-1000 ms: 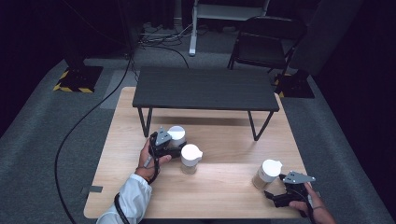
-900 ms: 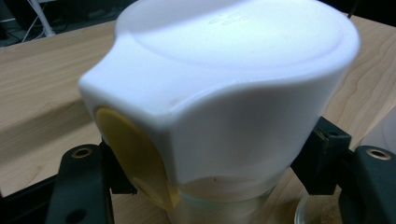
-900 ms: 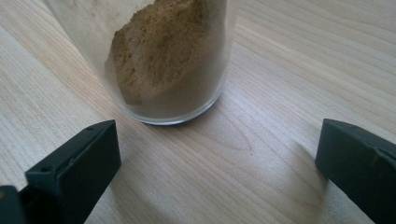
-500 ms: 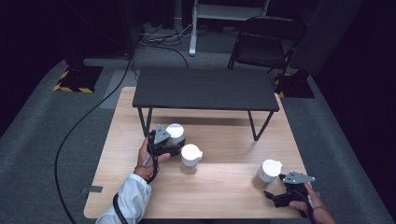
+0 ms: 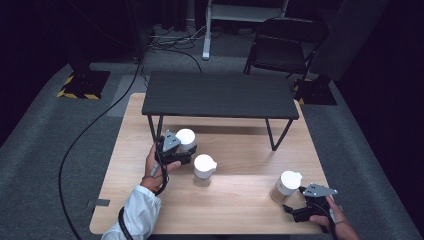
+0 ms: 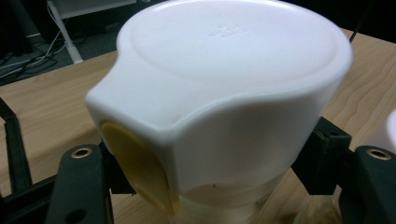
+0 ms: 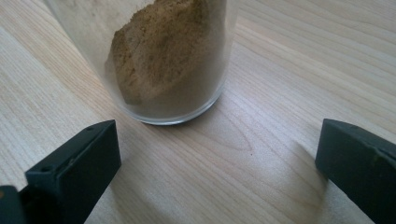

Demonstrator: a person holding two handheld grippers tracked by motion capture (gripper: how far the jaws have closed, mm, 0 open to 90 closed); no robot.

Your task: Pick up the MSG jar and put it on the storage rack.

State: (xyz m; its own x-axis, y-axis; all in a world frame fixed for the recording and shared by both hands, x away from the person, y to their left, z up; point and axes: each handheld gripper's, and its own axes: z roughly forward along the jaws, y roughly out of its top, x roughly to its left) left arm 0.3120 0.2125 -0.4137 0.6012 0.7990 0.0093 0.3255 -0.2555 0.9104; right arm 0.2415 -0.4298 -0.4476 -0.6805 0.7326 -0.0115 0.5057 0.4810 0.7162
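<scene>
**Jar gripped at the table's left**

A white-lidded jar point(image 5: 186, 140) sits clamped between the jaws of the left gripper point(image 5: 181, 151), held just below its lid point(image 6: 233, 70) near the black shelf point(image 5: 220, 95). A second jar point(image 5: 204, 170) stands just beside it. At right, the right gripper point(image 5: 295, 210) rests wide open, holding nothing, close behind a third jar point(image 7: 168, 60) of brown powder on the wooden table point(image 5: 240, 205).

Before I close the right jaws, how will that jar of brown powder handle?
The jar looks like smooth clear glass, so probably slippery and breakable. It is tall with a white cap, so a high push may tip it. The powder likely adds weight low down.
</scene>
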